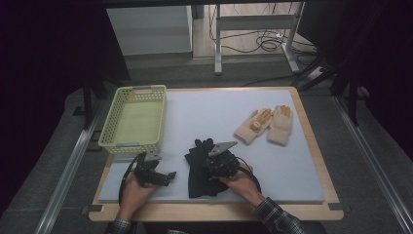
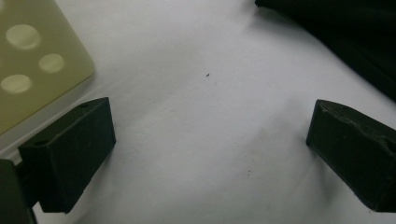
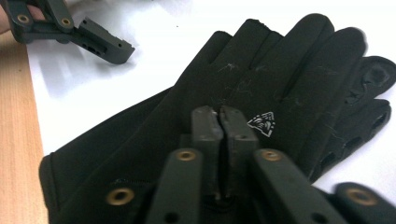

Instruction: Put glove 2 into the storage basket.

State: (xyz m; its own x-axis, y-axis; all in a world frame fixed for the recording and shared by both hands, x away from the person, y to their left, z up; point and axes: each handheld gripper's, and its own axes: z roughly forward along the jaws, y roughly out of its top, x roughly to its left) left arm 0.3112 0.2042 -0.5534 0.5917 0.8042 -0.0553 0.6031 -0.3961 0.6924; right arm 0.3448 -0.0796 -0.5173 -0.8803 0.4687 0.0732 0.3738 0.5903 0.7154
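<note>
Gloves lay in two pairs on the grey mat in the high view: the black gloves near its front edge, about midway along it, and the cream gloves well apart toward the far right corner. A yellow-green basket sat at the far left corner. The right gripper was down on the black pair; the left gripper rested just to their left.

In the left gripper view the jaws stood wide apart over bare mat, nothing between them, with the basket's perforated wall at one side and black fabric at the other.

In the right gripper view the right gripper had its jaws pressed together over the back of the upper glove, near a small white logo; whether any fabric was pinched I could not tell. To my eye a sound lift would need a real fold of cloth caught between the pads, ideally through both layers, raised slowly so the lower glove came along.
</note>
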